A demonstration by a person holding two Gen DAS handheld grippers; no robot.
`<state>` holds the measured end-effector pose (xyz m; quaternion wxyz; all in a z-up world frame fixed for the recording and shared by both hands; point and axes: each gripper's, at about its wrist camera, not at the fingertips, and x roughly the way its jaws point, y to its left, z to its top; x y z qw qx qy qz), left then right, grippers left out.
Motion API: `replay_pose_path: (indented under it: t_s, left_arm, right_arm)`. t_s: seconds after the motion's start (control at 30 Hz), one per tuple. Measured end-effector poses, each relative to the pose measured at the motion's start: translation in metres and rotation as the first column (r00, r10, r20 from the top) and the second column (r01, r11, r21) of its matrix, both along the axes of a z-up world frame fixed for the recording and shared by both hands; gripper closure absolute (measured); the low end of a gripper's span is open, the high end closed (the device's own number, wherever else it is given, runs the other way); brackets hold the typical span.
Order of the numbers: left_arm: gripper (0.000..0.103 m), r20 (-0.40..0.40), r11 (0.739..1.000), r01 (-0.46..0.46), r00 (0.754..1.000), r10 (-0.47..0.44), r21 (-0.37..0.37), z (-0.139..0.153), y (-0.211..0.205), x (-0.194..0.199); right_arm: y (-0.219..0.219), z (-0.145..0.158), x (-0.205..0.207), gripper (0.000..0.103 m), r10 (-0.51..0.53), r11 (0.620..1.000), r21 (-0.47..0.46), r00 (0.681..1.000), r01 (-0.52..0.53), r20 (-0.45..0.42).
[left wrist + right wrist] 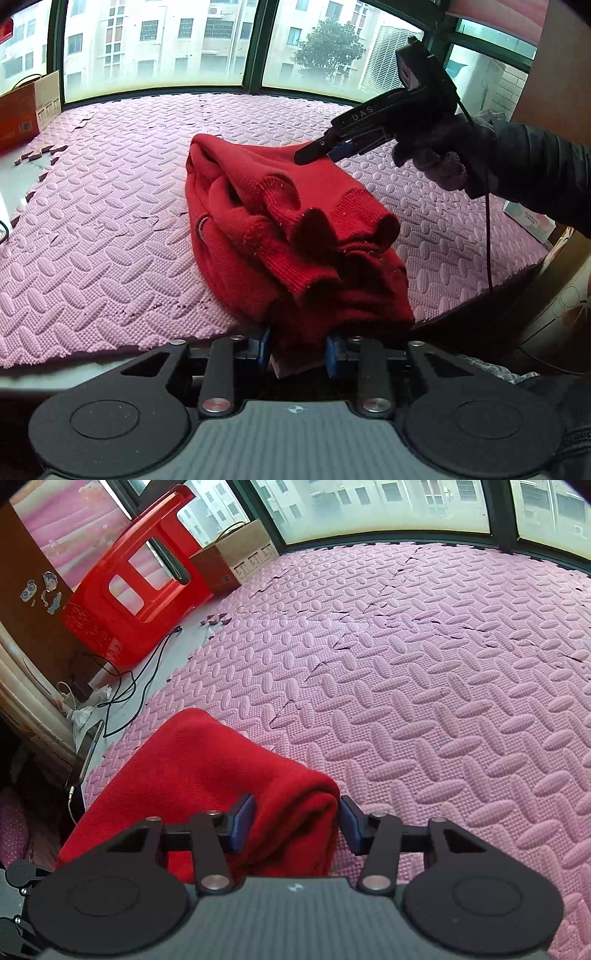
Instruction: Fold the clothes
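A red knit sweater [280, 221] lies bunched in a folded heap on the pink foam mat [110, 229]. My left gripper [299, 350] is at its near edge, its blue pads closed on a thick bundle of red fabric. My right gripper [321, 151] reaches in from the right at the far top edge of the heap. In the right wrist view the right gripper [297, 823] stands wide, with the rolled edge of the sweater [221, 771] between its blue pads and a gap on the right side.
A cardboard box [26, 107] stands at the far left by the window. In the right wrist view a red plastic stool [136, 579], a cardboard box [236, 557] and loose black cables [125, 686] lie at the mat's left edge. The mat [443, 701] stretches to the windows.
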<state>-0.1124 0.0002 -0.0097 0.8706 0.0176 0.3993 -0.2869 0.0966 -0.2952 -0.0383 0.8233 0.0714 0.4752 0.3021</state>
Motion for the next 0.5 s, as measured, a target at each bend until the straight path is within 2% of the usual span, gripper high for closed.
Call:
replay_pose_path:
  t_s: [0.13, 0.23, 0.4, 0.5]
  left_arm:
    - [0.077, 0.003, 1.0, -0.017, 1.0, 0.017, -0.004, 0.002, -0.002, 0.025]
    - [0.079, 0.014, 1.0, -0.021, 1.0, 0.021, 0.008, 0.003, -0.012, 0.056]
    - [0.083, 0.038, 0.999, 0.001, 0.999, -0.003, 0.041, 0.006, -0.041, 0.112]
    - [0.086, 0.046, 0.999, 0.01, 0.999, -0.012, 0.04, 0.006, -0.059, 0.139]
  right_arm:
    - [-0.035, 0.004, -0.018, 0.059, -0.133, 0.991, 0.002, 0.991, 0.133, 0.012]
    - [-0.065, 0.005, -0.036, 0.059, -0.254, 0.967, 0.002, 0.967, 0.254, 0.009]
    - [-0.111, 0.003, -0.075, 0.06, -0.463, 0.885, 0.034, 0.886, 0.463, -0.023]
    - [-0.123, 0.001, -0.102, 0.061, -0.541, 0.84, 0.041, 0.841, 0.541, -0.022]
